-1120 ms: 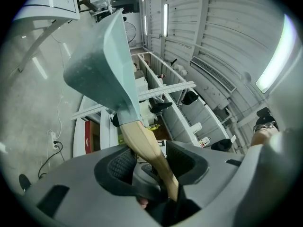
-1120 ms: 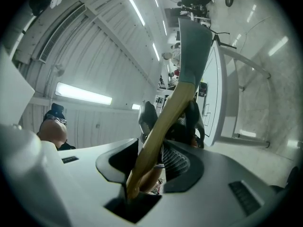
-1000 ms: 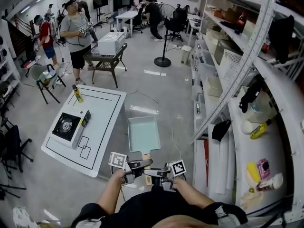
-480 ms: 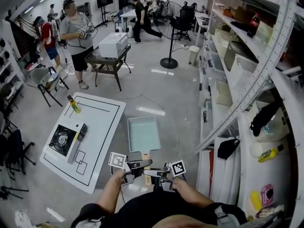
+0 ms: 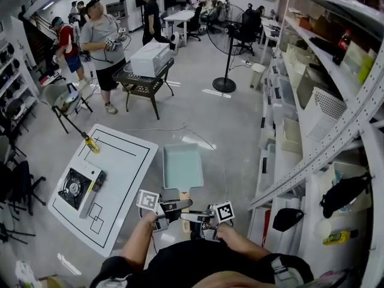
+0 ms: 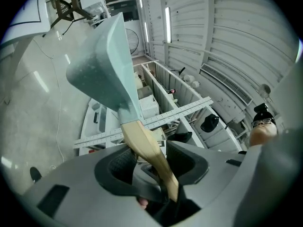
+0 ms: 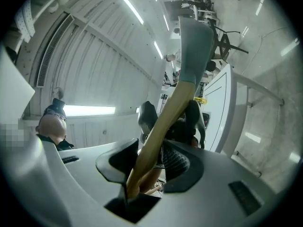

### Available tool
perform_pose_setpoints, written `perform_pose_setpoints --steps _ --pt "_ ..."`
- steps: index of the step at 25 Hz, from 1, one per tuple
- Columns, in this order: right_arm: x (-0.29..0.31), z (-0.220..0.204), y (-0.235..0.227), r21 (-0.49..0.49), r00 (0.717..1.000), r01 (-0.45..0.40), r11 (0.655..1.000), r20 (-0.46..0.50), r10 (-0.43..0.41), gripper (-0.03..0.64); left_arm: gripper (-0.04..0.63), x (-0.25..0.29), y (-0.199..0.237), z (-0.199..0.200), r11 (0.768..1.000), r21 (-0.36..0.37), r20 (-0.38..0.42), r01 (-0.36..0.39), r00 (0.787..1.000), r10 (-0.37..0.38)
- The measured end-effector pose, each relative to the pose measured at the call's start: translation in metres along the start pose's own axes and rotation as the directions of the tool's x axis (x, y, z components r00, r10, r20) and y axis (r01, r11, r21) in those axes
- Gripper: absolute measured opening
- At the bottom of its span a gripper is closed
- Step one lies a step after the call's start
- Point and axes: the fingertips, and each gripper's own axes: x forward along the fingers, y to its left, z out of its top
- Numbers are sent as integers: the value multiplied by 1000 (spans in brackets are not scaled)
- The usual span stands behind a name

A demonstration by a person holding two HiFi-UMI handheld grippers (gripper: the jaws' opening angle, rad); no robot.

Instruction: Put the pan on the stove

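While both sets of jaws stayed clamped from opposite sides on the wooden handle [image 5: 184, 195], the left gripper [image 5: 177, 208] and right gripper [image 5: 191, 217] carried the pale green pan [image 5: 182, 167] in the air just ahead of them. Since the earlier frame, the white table [image 5: 123, 161] and stove [image 5: 75, 188] had drawn closer on the grippers' left.

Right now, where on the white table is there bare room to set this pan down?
Bare: the right half of the table, bordered by the yellow bottle at the far corner, the stove along the left edge and the drawn squares at the near end. The stove side is crowded. The pan would probably fit there.
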Motion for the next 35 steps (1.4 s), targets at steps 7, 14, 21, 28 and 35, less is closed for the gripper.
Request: perform_pose_setpoints --steps 7,14,21,28,35 --pt "-12 49 -17 3 1000 -20 1000 -18 20 163 198 16 18 63 962 265 -3 -58 998 61" --pt "-2 76 -39 31 999 -33 999 -36 34 160 198 15 23 74 995 -101 62 0 998 7" --pt "35 89 -60 35 993 -32 999 -113 36 160 199 -23 33 103 998 -65 121 1 993 7" --pt "112 100 -66 71 962 -85 994 -254 100 158 199 -102 27 145 994 100 259 -35 966 8" --pt "212 98 -99 128 878 -148 981 -440 190 160 199 -219 42 178 982 129 446 -139 892 67"
